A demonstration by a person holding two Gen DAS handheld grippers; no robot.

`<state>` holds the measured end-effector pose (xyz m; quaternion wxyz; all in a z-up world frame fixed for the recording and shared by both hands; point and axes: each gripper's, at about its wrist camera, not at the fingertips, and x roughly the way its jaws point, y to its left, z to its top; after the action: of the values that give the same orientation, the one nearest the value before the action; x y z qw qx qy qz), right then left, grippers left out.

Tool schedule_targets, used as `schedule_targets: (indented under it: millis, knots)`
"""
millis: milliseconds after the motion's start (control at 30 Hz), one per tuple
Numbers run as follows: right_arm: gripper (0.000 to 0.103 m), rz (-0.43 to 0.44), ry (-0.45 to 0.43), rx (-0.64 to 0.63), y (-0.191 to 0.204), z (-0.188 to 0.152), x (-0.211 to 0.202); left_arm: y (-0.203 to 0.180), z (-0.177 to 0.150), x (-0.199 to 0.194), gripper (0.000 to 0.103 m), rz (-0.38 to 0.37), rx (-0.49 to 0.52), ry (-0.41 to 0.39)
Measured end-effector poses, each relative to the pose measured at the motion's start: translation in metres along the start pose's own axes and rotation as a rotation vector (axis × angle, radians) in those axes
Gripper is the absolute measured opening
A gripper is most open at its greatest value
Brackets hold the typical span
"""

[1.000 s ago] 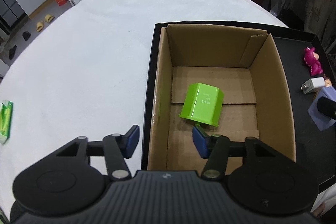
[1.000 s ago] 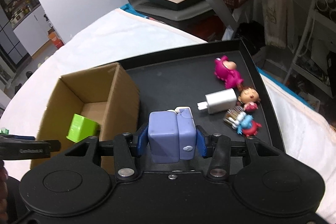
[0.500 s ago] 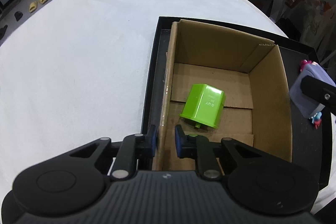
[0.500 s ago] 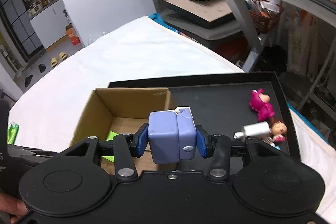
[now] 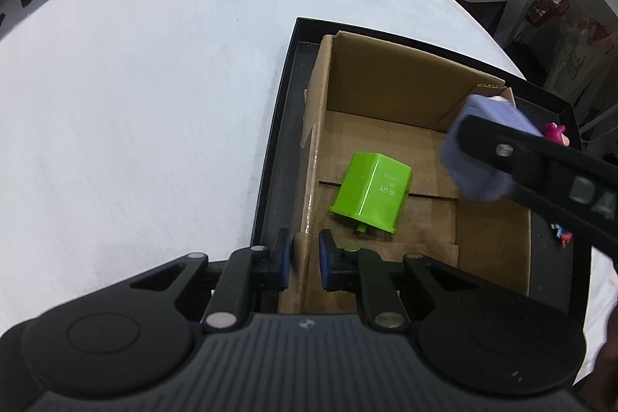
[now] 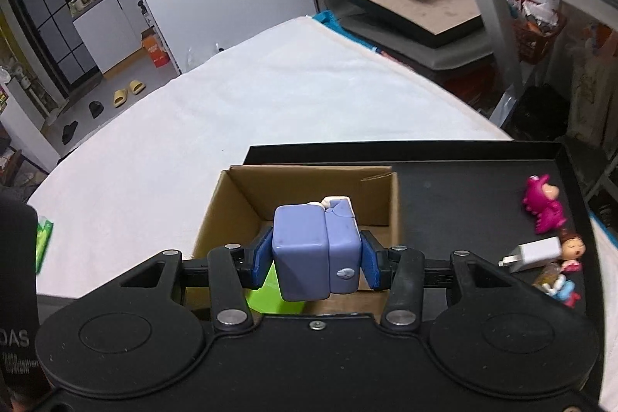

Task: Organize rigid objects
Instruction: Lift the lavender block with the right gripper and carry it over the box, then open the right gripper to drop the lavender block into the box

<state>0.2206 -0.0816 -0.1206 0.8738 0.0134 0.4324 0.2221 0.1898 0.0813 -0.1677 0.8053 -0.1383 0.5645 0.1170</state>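
White-clothed worktop [image 5: 154, 83] in a cluttered room, slippers [image 6: 127, 93] on the floor beyond. Black tray [image 6: 463, 180] near the worktop's edge, holding an open cardboard box [image 5: 370, 83] with a green block [image 5: 369, 192] lying inside. Left gripper [image 5: 305, 257] jaws closed on the box's near left wall. Right gripper [image 6: 314, 259] jaws clamped on a lavender block [image 6: 314, 250], held above the box – green block half hidden beneath. Small toys [image 6: 544, 209] and a white charger [image 6: 533, 251] on bare tray to the right.

cardboard box [image 5: 386, 91]: 1
black tray [image 6: 463, 195]: 1
green block [image 5: 370, 192]: 1
purple block [image 6: 314, 250]: 1
white charger [image 6: 535, 251]: 1
toy figures [image 6: 542, 209]: 3
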Motion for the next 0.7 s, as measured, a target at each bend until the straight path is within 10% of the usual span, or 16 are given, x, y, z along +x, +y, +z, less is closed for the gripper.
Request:
schedule_targets:
  millis: [700]
  knots:
    - [0.048, 0.084, 0.075, 0.065, 0.021, 0.000, 0.033, 0.016, 0.008, 0.002, 0.014, -0.049, -0.091, 0.032]
